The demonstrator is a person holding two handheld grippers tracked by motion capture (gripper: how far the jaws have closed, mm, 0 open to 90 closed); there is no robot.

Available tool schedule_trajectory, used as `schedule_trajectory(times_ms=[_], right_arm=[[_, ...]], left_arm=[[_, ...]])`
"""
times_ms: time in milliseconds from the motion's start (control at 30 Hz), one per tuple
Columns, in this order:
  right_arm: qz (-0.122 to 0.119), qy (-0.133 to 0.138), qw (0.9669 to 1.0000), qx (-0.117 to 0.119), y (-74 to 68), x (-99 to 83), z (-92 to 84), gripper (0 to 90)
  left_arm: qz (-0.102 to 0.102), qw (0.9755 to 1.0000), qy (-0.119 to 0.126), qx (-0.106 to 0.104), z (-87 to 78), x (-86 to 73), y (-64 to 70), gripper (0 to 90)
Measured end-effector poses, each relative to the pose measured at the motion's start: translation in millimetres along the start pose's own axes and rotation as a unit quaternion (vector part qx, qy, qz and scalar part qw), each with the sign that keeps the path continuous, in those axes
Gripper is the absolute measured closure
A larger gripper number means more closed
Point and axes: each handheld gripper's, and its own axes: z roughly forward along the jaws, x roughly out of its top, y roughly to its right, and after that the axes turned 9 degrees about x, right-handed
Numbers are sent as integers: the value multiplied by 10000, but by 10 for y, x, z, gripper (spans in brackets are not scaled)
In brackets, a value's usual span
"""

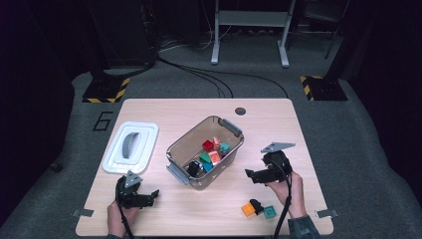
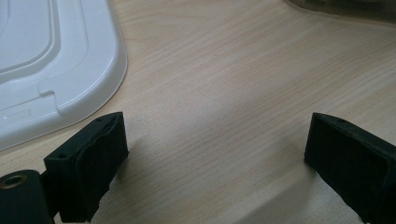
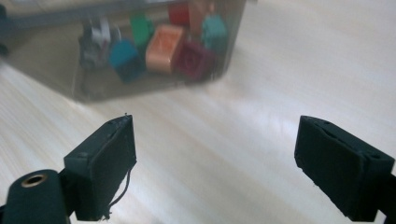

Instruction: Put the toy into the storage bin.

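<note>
Lid (image 1: 131,147) is off, lying at the left, and the left gripper (image 1: 155,193) rests nearby with jaws apart, empty. Most blocks are already in the clear bin (image 1: 175,149) mid-tabletop (image 1: 268,124) — looks mostly done. Right gripper (image 1: 249,174) is spread wide, holding nothing, beside the bin — three blocks (image 1: 259,208) remain near its hand, nothing blocking.

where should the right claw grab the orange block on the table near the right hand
Probably from straight above, closing across the two free sides of the orange block. It lies flat on the table, and a black piece touches its right side, so that flank is blocked. The right claw is open with nothing between its jaws.
</note>
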Motion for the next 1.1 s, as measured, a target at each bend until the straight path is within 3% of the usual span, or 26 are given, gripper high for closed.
schedule_trajectory(times_ms=[167,400,433,633,700,733,800,967,1100], right_arm=[[172,-409,9989,123,17,-264,94,79],[310,-668,9971,211,-88,-497,189,80],[315,-719,9966,235,-135,-557,207,143],[388,-925,9942,397,-188,-649,192,292],[417,-959,9935,443,-192,-668,182,420],[417,-959,9935,443,-192,-668,182,420],[537,-1084,9915,488,-197,-700,207,527],[575,-1123,9909,476,-185,-735,225,647],[621,-1057,9916,409,-190,-735,230,683]], left_arm=[[-2,10000,3,0,0,0,0,57],[47,10000,-1,2,-1,1,-7,57],[49,10000,-3,3,-1,1,-7,58],[50,10000,-3,6,-1,2,-7,57],[48,10000,-1,4,-1,1,-6,57],[48,10000,-1,4,-1,1,-6,57],[47,10000,-2,3,-1,2,-6,57],[28,10000,0,8,0,1,-4,57],[50,10000,-2,3,-1,1,-7,57]])
